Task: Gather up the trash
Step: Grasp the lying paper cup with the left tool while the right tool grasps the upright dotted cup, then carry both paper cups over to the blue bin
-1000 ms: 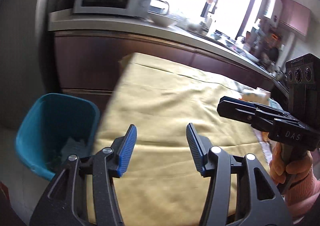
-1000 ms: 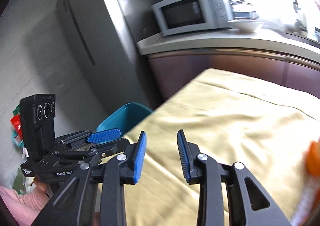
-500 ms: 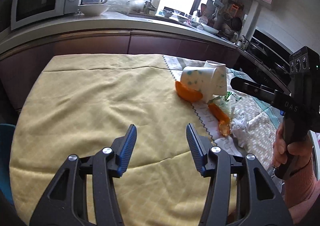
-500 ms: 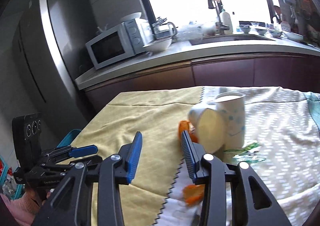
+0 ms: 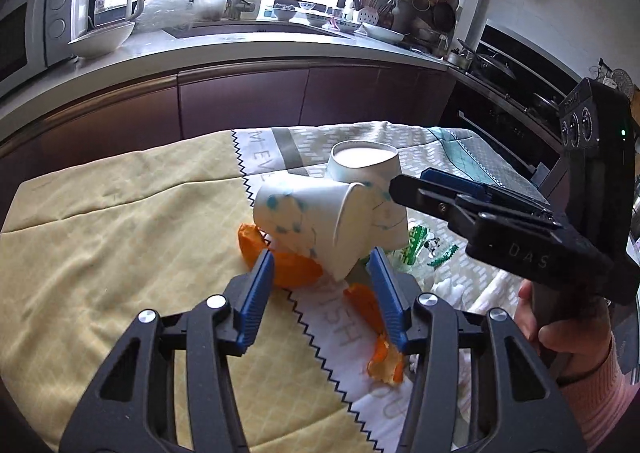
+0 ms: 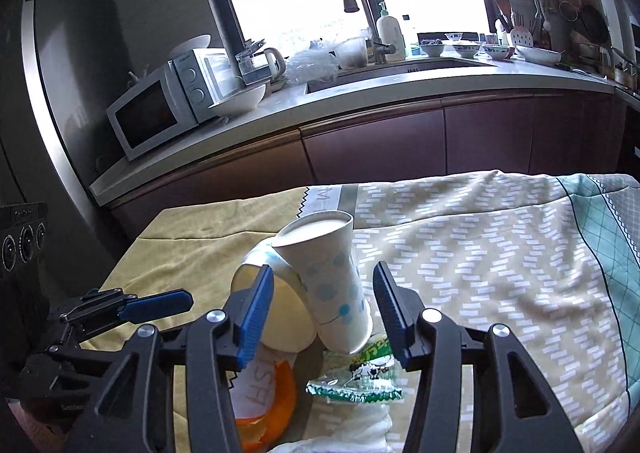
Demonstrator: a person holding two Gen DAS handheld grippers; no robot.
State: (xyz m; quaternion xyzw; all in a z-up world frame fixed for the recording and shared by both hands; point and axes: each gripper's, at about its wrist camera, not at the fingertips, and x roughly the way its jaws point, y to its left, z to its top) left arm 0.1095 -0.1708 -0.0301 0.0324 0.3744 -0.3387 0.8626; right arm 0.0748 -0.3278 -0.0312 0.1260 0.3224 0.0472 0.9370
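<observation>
Two paper cups sit on the cloth-covered surface (image 6: 500,253) — the tipped cup (image 5: 312,225) lies on its side, leaning on the upright cup (image 6: 332,281). The right gripper (image 6: 324,311) is nearer; its fingers are opening, with the upright cup between them, untouched. The left gripper (image 5: 322,293) is half open and closing a little — it holds nothing, just short of the tipped cup.

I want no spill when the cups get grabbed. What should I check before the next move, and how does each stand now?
1. Right gripper empty, jaws opening: ok.
2. Left gripper empty, jaws closing slightly: ok.
3. Upside-down cup between right jaws, untouched: ok.
4. Tipped cup leans on it, may roll: not ok.
5. Orange peel and green wrapper beside the cups: ok.
6. Bin in view: not ok.
</observation>
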